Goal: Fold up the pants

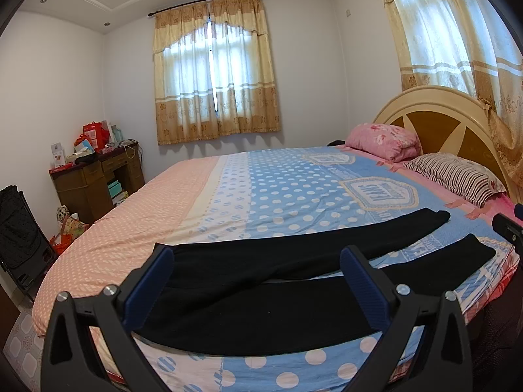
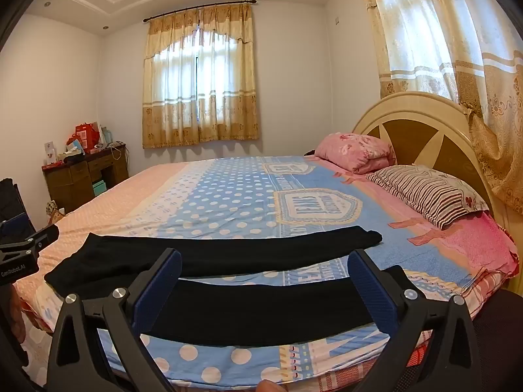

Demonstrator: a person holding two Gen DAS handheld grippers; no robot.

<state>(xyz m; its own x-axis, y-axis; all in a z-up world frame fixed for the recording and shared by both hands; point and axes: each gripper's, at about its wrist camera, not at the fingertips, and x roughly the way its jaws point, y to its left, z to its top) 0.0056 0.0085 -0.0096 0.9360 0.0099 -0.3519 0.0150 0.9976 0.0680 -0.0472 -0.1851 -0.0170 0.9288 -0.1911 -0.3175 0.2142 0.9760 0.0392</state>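
Across the lower half of the left wrist view: black pants (image 1: 261,294) spread flat on the bed (image 1: 261,196), unfolded, waist end toward the left of the frame, two legs running to the right and parting in a narrow V. Between the legs, a strip of blue dotted bedcover (image 1: 278,189) visible. At the bottom centre, left tongs (image 1: 256,266) standing wide, blue pads well apart, nothing gripped; seen between the pads, the upper part of the pants where the two legs meet. Contact with the cloth not clear. At the right edge of that frame, part of the right tongs (image 1: 510,232), near the leg ends.

Lower centre of the right wrist view: right tongs (image 2: 264,268) also wide, holding nothing, framing the middle of the nearer leg, with the farther leg just above the pad tips. Pants (image 2: 261,317) stretching from lower left to the right of the frame, cuffs toward the pillows. At the left edge, part of the left tongs (image 2: 29,245), beside the waist end.

Upper right of both frames: wooden headboard (image 1: 434,121), pink pillow (image 1: 385,140), striped pillow (image 1: 457,176). Far left: brown desk (image 1: 98,176) against the wall.
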